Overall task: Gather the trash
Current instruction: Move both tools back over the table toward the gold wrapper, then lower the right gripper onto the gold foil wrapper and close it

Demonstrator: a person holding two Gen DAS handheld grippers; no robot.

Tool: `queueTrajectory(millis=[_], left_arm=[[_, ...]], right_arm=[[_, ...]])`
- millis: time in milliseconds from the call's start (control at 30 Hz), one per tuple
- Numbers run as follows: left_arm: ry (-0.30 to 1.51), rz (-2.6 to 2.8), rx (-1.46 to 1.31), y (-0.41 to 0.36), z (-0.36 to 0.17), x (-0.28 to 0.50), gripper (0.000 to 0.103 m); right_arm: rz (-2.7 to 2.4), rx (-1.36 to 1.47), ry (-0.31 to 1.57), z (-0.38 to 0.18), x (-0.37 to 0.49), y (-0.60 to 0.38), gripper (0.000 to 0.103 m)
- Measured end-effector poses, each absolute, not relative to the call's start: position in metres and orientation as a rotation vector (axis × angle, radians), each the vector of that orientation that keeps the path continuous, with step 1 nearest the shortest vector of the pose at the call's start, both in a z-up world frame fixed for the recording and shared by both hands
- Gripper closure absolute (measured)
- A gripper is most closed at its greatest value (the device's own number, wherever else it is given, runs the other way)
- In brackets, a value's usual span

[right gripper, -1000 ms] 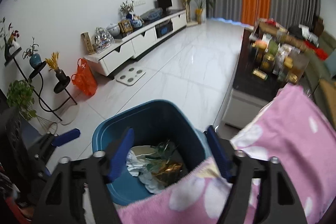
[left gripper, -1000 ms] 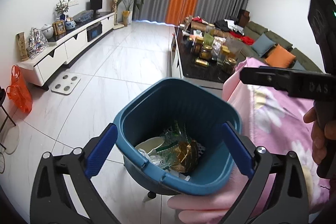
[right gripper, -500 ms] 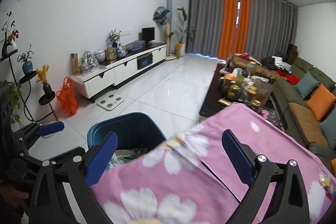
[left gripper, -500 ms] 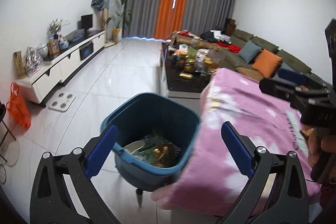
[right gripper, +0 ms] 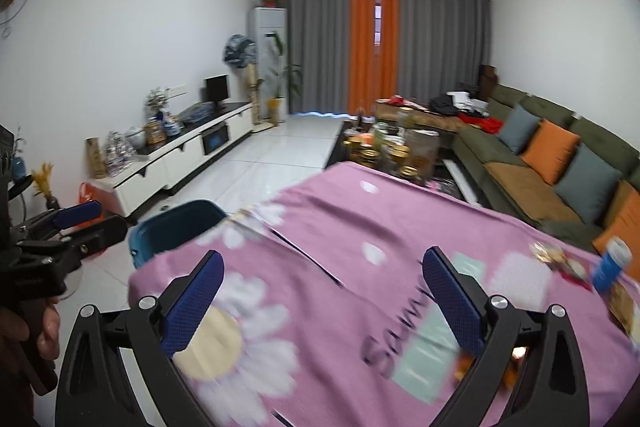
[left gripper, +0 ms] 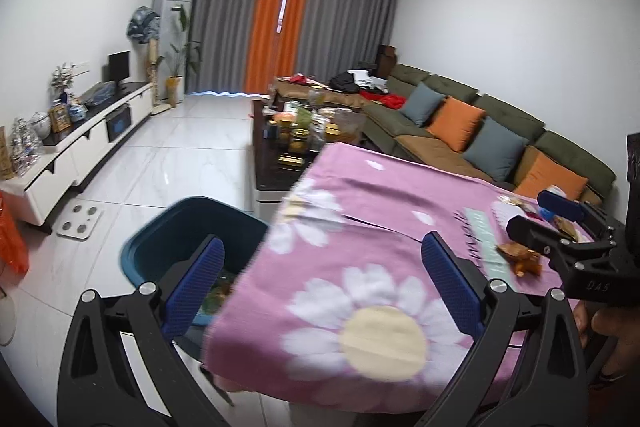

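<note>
We are in a living room with grey and orange curtains, a green sofa [left gripper: 460, 107] along the right wall and a cluttered coffee table [left gripper: 280, 163] behind the pink flowered cloth [left gripper: 360, 227] that covers the table in front of us. The trash still to collect lies at the cloth's far right: crumpled brown wrappers [left gripper: 520, 257] beside a pale printed panel, more scraps beyond them, and in the right view a blue can [right gripper: 612, 263] near the edge. The bin [left gripper: 180, 239] stands on the floor just off the cloth's left edge, already holding some wrappers.

The step in hand, as we judge it, is the reach for the next piece. To do it well we should pick one wrapper, come down with a finger on each side of it, and close only on the wrapper — not on a fold of cloth, which would drag everything with it. The can looks light and likely to tip, so we would keep clear of it.

The right gripper [right gripper: 320, 303] points down over the cloth, its jaws just opened wide with nothing between them. The left gripper [left gripper: 320, 287] hangs over the cloth's left edge beside the bin, jaws wide apart and empty too. Each is held pistol-fashion by a hand [left gripper: 608, 323] at the frame edge.
</note>
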State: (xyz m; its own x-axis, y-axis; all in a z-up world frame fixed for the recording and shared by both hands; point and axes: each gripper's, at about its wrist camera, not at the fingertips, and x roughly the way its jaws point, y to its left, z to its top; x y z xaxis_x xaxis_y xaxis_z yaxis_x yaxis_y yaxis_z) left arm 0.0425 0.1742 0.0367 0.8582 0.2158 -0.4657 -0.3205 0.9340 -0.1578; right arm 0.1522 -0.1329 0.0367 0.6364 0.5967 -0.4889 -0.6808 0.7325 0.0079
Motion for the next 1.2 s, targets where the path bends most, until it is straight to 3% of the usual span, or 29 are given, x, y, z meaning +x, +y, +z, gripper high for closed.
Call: queueTrajectory(millis=[600, 1200], left_arm=[[0.398, 0.056, -0.093, 0.027, 0.022, 0.06, 0.006], [0.493, -0.001, -0.104, 0.027, -0.003, 0.109, 0.006]], right_arm=[[0.381, -0.005, 0.456, 0.004, 0.103, -0.309, 0.007], [0.412, -0.034, 0.578, -0.018, 0.163, -0.294, 0.007]])
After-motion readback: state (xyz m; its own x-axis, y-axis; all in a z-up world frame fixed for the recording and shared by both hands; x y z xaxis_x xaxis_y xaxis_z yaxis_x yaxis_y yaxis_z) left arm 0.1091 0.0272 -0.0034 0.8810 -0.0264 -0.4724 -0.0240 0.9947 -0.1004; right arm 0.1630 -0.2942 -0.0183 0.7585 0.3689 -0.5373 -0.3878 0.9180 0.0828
